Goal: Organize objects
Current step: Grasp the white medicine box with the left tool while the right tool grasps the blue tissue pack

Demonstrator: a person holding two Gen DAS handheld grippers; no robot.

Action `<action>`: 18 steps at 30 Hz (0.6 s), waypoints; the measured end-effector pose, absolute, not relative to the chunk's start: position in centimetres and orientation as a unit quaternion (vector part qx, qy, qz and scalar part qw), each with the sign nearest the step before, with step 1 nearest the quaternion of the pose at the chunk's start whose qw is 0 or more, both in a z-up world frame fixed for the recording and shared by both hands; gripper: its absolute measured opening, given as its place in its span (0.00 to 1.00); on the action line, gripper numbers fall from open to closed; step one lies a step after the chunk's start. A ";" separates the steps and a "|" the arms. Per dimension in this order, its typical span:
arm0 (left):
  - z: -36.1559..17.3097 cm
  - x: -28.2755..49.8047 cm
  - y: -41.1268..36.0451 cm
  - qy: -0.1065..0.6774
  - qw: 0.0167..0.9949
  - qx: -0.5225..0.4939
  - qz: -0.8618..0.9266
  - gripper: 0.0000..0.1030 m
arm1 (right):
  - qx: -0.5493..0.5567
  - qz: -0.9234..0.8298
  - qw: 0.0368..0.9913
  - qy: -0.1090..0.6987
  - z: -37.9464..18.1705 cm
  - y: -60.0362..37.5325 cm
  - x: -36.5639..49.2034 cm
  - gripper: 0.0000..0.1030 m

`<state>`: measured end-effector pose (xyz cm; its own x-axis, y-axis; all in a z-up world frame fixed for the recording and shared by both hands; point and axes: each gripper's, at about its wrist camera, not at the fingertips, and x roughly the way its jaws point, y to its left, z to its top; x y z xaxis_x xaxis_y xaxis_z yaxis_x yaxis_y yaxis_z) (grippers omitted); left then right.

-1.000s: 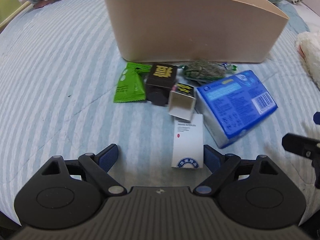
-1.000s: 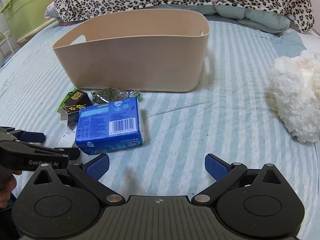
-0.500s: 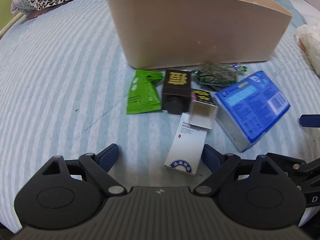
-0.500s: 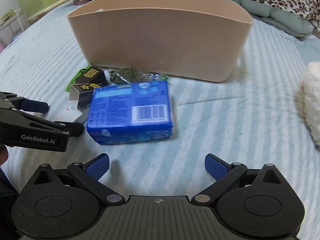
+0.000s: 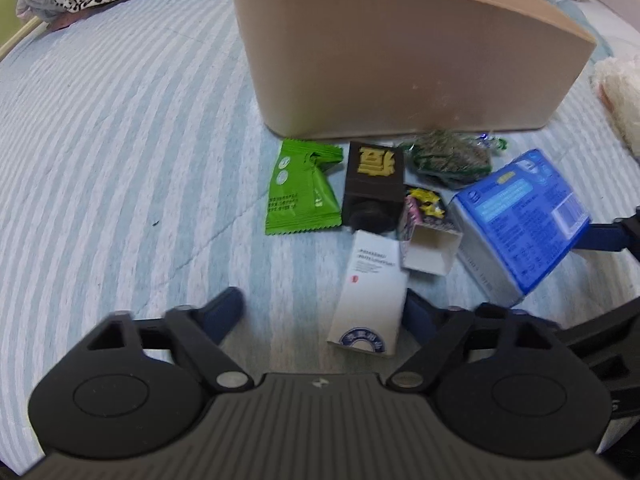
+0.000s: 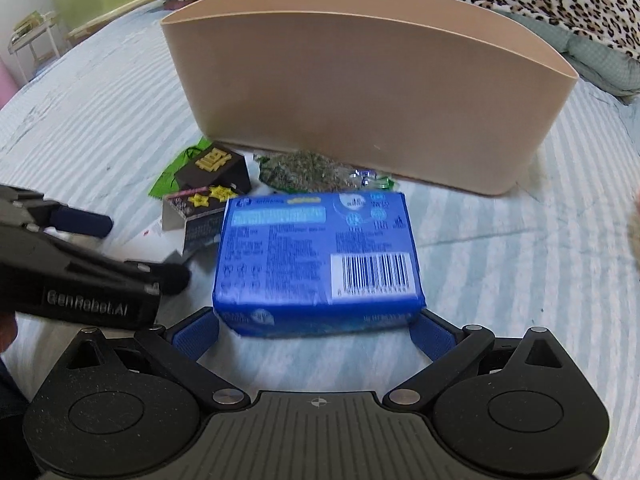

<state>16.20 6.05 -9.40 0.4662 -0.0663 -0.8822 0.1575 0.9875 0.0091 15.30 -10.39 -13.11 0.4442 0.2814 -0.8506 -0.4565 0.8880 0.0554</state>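
On the bed (image 5: 120, 160), the tub (image 5: 400, 68) stands at the back with the clutter just in front of it: snack packet (image 5: 300, 192) on the left, dark box (image 5: 374, 184) beside it, herb bag (image 5: 450, 158) right of that. Nearer sit the small open carton (image 5: 430, 248) and the white box (image 5: 370, 296); the tissue pack (image 6: 320, 256) lies rightmost.

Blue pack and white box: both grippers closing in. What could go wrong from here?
1. The right gripper is open around the blue pack; the soft wrap may slip or crumple.
2. The left gripper sits off-centre on the white box, which may twist away.
3. The grippers are close and may collide.
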 end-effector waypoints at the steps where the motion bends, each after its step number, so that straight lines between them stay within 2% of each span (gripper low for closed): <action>1: -9.3 16.3 6.1 0.513 0.854 0.041 -0.071 0.65 | -0.090 0.221 0.846 0.478 -13.1 -10.4 15.3 0.94; 3: -9.0 16.2 5.9 0.514 0.853 0.042 -0.082 0.53 | -0.093 0.220 0.851 0.468 -13.0 -10.6 15.0 0.89; 4: -8.9 16.1 5.8 0.512 0.853 0.047 -0.089 0.42 | -0.092 0.223 0.852 0.465 -12.8 -10.7 14.8 0.89; 7: -8.7 15.8 5.7 0.512 0.852 0.046 -0.102 0.31 | -0.094 0.224 0.851 0.465 -12.7 -11.1 14.5 0.88; 18: -7.0 14.1 6.8 0.512 0.854 0.024 -0.087 0.30 | -0.062 0.223 0.864 0.448 -10.2 -13.7 13.2 0.86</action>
